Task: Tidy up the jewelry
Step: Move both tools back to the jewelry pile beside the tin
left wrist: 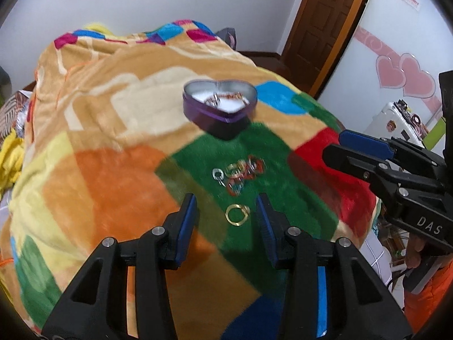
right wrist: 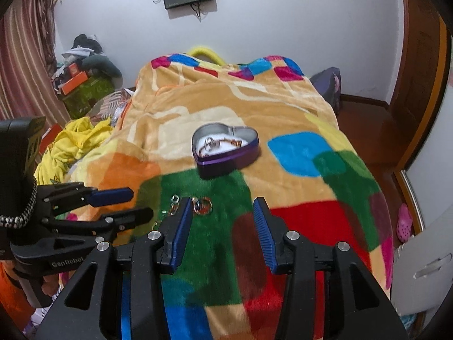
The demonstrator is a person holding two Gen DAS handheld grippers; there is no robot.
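You see the small cluster of rings (left wrist: 239, 174) on the green patch smeared by blur, too soft to count, part of it hidden behind your right gripper's finger (right wrist: 181, 221), while the pieces inside the heart tin (right wrist: 226, 148) stay too small to identify.

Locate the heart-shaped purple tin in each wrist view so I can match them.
Left wrist view: heart-shaped purple tin sits upper centre, beyond the loose rings.
Right wrist view: the tin sits centre, above the gripper fingers.
Shared landmark: the green blanket patch just in front of it.
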